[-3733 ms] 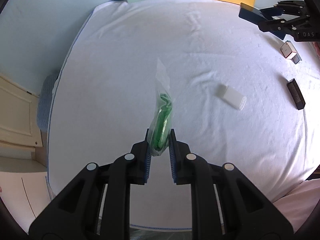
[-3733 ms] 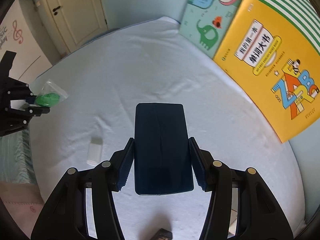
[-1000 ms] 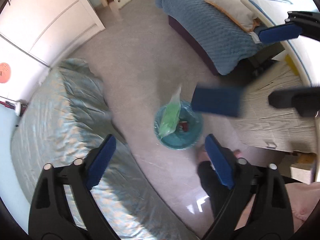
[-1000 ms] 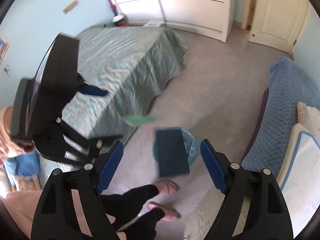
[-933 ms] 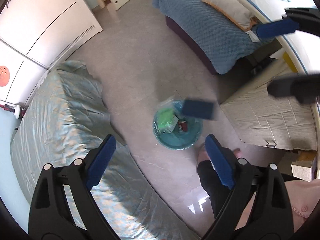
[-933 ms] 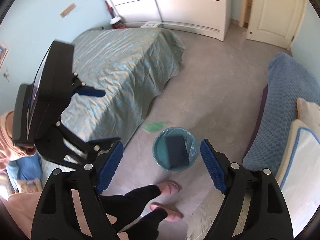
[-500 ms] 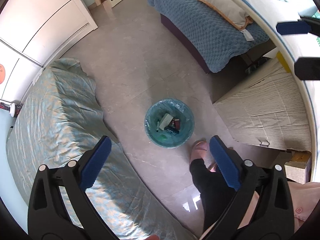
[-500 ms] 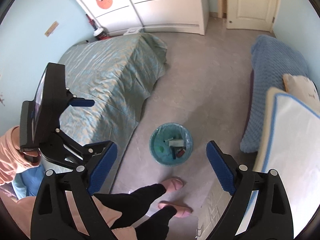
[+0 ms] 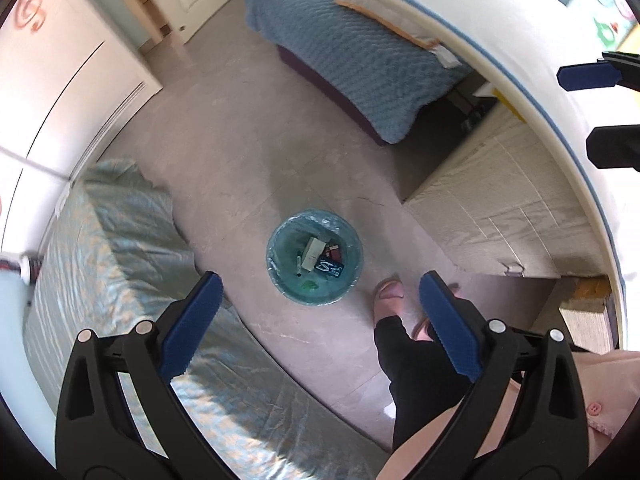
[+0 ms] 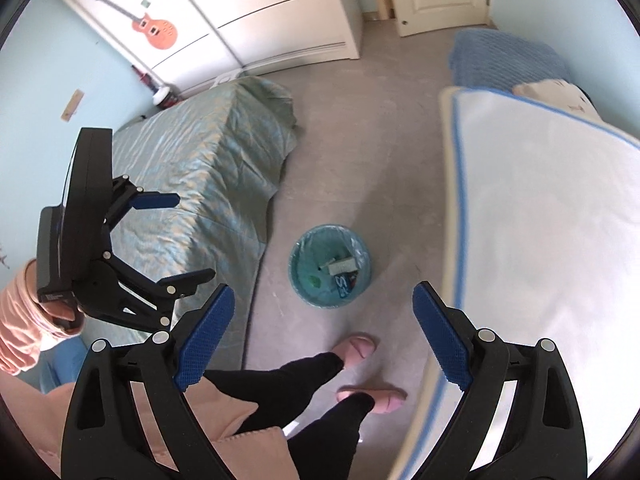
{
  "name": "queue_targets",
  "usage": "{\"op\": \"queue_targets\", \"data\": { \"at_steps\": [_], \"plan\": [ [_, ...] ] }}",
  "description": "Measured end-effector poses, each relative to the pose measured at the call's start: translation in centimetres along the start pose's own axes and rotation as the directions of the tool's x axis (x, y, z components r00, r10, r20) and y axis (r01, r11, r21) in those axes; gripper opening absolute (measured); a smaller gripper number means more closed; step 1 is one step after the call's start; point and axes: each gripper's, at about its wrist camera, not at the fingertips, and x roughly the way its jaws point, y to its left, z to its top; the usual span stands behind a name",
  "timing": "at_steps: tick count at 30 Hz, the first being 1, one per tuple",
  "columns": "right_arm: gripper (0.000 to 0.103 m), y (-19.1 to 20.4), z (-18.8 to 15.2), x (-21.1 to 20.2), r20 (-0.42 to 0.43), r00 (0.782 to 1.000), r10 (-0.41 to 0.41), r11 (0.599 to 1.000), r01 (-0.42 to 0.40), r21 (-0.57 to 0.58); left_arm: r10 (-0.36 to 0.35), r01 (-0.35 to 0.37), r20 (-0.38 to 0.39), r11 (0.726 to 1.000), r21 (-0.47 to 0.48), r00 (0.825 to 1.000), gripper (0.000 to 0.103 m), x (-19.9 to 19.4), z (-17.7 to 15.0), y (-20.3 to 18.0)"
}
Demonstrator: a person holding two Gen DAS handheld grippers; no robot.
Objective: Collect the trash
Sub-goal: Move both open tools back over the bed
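A round teal trash bin [image 9: 280,276] [image 10: 304,292] lined with a bag stands on the grey floor, far below both grippers. Inside lie a white box [image 9: 313,253], a dark blue packet [image 9: 331,267] [image 10: 345,281] and a green bag [image 9: 309,286]. My left gripper [image 9: 316,300] is open and empty above the bin; it also shows in the right wrist view [image 10: 176,236]. My right gripper [image 10: 320,316] is open and empty; its fingers [image 9: 588,76] show at the right edge of the left wrist view.
A bed with a green-blue cover [image 10: 200,168] lies left of the bin. The white-covered table [image 10: 552,208] edge is on the right, a blue bench [image 9: 360,52] beyond. The person's legs and pink slippers [image 10: 360,348] stand by the bin. White wardrobes [image 10: 248,8] line the wall.
The green bag and the dark blue packet fell from the opened grippers into the bin. Both grippers have since risen and turned slightly towards the table.
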Motion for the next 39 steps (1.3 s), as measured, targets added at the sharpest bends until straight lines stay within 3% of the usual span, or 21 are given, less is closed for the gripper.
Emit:
{"op": "queue_targets", "data": {
  "at_steps": [5,9,15,20,28,36,39],
  "plan": [
    [0.090,-1.8,-2.4,-1.6,0.019,0.999,-0.046,0.998,0.045,0.049,-0.003,0.003,0.008,0.997,0.079,1.000,0.096,-0.3,1.6,-2.9],
    [0.090,-3.3,-4.4,-2.9,0.019,0.996,-0.085,0.993,0.083,0.089,-0.078,0.076,0.014,0.989,0.128,0.997,0.096,-0.9,3.0,-5.2],
    [0.090,-5.6,-8.2,-5.1,0.057,0.991,-0.122,0.976,0.109,0.189,-0.063,0.047,0.054,0.962,0.270,0.997,0.096,-1.6,4.2,-9.4],
    [0.090,-7.7,-11.5,-7.5,0.078,0.982,-0.172,0.956,0.148,0.252,-0.078,0.034,0.103,0.926,0.376,0.992,0.096,-2.7,4.9,-13.3],
    [0.090,-10.3,-17.3,-10.8,0.095,0.963,-0.251,0.906,0.199,0.373,-0.154,0.083,0.099,0.856,0.510,0.983,0.096,-3.6,5.9,-18.8],
    [0.090,-12.3,-22.7,-13.5,0.110,0.940,-0.324,0.828,0.225,0.514,-0.190,0.098,0.100,0.809,0.580,0.977,0.096,-3.8,7.2,-23.3],
    [0.090,-12.8,-25.0,-14.1,0.121,0.932,-0.341,0.794,0.217,0.568,-0.200,0.097,0.098,0.777,0.621,0.975,0.096,-3.8,7.6,-25.2]
  ]
}}
